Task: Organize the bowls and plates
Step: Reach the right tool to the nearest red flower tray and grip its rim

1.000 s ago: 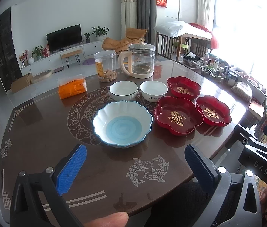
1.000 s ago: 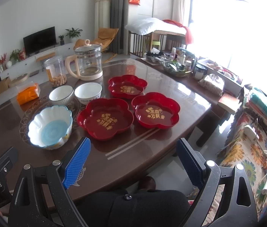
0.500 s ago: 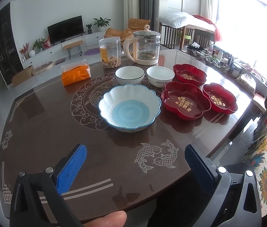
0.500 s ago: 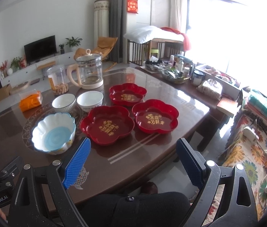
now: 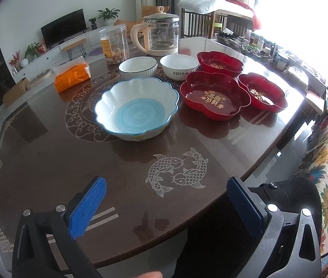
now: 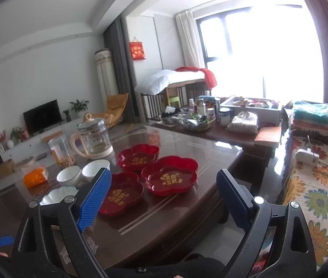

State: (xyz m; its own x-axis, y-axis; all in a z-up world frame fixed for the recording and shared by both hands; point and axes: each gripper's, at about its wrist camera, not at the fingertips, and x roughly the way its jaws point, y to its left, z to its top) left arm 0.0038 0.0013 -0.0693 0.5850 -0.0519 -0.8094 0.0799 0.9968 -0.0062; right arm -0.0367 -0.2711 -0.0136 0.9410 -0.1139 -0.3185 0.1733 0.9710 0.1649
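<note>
Left gripper (image 5: 166,199): blue-padded fingers spread wide, nothing between them, held over the near edge of the dark brown glossy table (image 5: 48,162) with its pale fish and cloud inlay. Right gripper (image 6: 164,197): fingers likewise spread wide and empty, held off the near right side of the table.

Left wrist view, dishes all ahead of the fingers and well apart from them:
- Large white scalloped bowl with a blue centre (image 5: 137,110), nearest, roughly on the line between the two fingers, standing on the inlaid ring.
- Two small white round bowls behind it: one with a dark rim (image 5: 138,67), one with small lettering on its side (image 5: 179,66), just beside each other.
- Three red flower-shaped lacquer dishes with gold characters, to the right of the bowls: near one (image 5: 215,95), far one (image 5: 219,62), rightmost one (image 5: 262,91). They stand close together; cannot tell whether the rims touch.

Right wrist view: the left finger pad (image 6: 94,199) overlaps the near red dish in the picture, and the rightmost dish appears between the two fingers, farther off.

Behind the bowls: clear glass kettle with a cream handle (image 5: 161,34), clear plastic jar of snacks (image 5: 114,44), orange packet (image 5: 72,75).
</note>
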